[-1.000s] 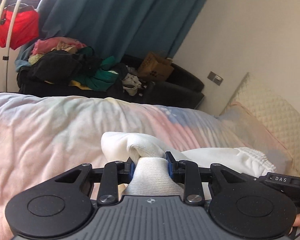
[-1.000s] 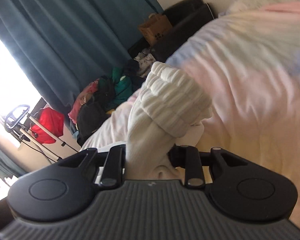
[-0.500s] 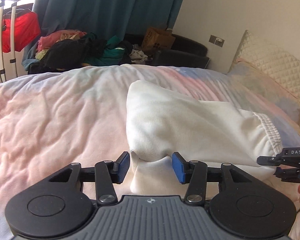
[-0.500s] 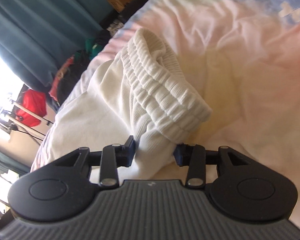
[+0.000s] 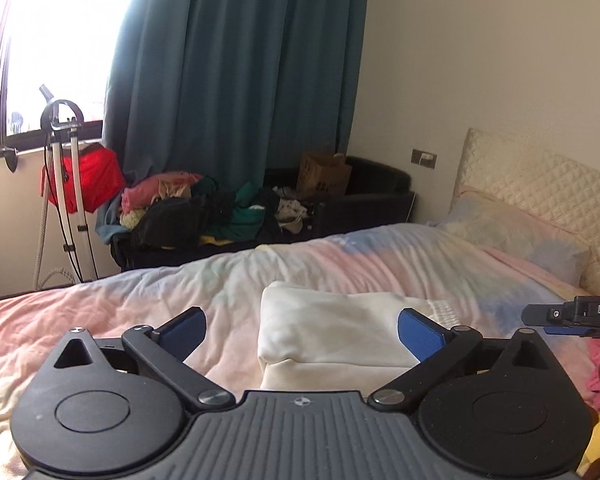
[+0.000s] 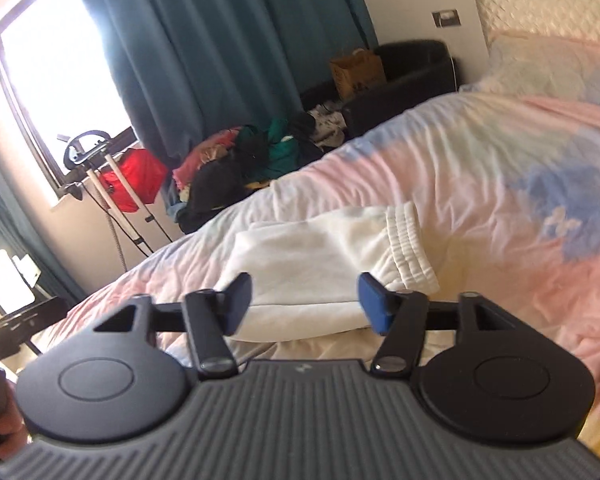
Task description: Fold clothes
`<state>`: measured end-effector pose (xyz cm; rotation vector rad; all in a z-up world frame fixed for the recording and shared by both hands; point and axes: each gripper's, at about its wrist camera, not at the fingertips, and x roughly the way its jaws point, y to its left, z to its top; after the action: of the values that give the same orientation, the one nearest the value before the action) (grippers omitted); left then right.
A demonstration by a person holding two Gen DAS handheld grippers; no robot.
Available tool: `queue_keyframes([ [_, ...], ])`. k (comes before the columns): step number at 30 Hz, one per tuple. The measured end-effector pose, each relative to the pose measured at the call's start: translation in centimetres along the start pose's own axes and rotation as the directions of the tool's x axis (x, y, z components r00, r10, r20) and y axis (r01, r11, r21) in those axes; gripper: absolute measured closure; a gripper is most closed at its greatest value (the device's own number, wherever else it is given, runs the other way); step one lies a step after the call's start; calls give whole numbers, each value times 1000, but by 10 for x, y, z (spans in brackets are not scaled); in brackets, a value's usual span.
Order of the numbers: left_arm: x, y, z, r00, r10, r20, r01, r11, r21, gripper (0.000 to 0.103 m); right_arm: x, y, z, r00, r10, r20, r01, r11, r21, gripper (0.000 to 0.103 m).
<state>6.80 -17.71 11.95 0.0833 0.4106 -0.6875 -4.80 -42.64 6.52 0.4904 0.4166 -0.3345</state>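
Pastel duvet (image 5: 100,320) under both my grippers. L gripper (image 5: 302,330) jaws opening wide, nothing between; R gripper (image 6: 305,300) jaws also opening, empty. Folded white garment (image 5: 332,332) lying on duvet just beyond fingertips, waistband twd pillow (image 5: 512,232). Teal curtain (image 5: 236,80) behind.

Black tool (image 5: 302,330) (blue pads (image 5: 416,330))
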Motion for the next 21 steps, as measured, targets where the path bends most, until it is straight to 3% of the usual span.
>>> queue_keyframes([
  [1,-15,-7,3,1000,0,17,-1,1000,9,0,-14,7,0,1000,7,28,-6,1000,-22,5],
  [3,-38,-20,6,999,15,40,-16,999,31,0,-44,22,0,995,9,94,-2,997,-74,0],
  [9,-108,-53,6,990,30,135,-41,996,77,0,-102,48,-12,981,79,180,-53,988,-145,0],
  [13,-135,-59,-9,983,47,176,-63,994,89,0,-124,61,-37,965,92,246,-40,978,-206,0],
  [21,-148,-44,-59,978,101,184,-107,994,23,0,-119,52,-92,957,86,278,-27,977,-210,0],
])
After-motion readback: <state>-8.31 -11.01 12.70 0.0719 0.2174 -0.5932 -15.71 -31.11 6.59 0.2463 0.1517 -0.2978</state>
